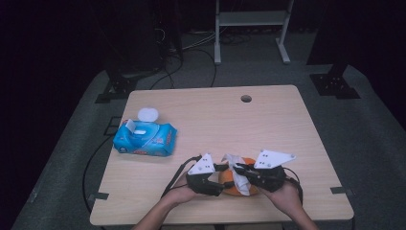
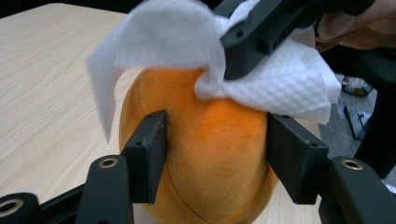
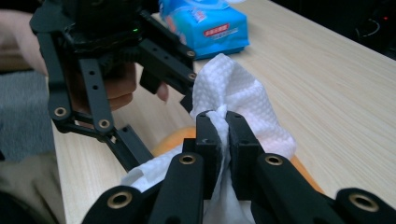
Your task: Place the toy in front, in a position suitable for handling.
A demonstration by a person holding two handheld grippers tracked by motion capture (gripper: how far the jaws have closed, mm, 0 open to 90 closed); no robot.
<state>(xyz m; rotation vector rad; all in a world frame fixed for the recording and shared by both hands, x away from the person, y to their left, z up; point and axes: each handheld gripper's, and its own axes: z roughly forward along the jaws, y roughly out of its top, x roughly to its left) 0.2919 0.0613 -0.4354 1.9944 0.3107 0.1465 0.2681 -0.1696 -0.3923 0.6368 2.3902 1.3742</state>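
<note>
Two hand-held grippers are brought together over one orange plush toy (image 1: pixel 229 184) at the near edge of the counter (image 1: pixel 268 124), a little right of centre, and the arrangement looks chosen for wiping. The counter carries the toy so that it need not be lifted. A blue pack of wet wipes (image 1: pixel 145 139) is left well apart at the far left with its lid flipped up, presumably where the sheet was drawn from.

The toy is bracketed by the left hand-held gripper (image 2: pixel 215 158), apparently to keep the soft body from sliding under the rubbing. Its jaws are spread, one on each flank of the toy, close to the fabric or barely touching; no squeeze can be seen in the plush. A white wipe (image 3: pixel 243 95) is pinched in a bunch by the right hand-held gripper (image 3: pixel 228 126), whose jaws are pressed together on it, and the sheet is draped over the top of the toy.

Both forearms are brought in from the near edge, the hands turned inward toward each other. The left hand-held gripper is held roughly level, pointing rightward. The right one is aimed leftward and down onto the toy.
</note>
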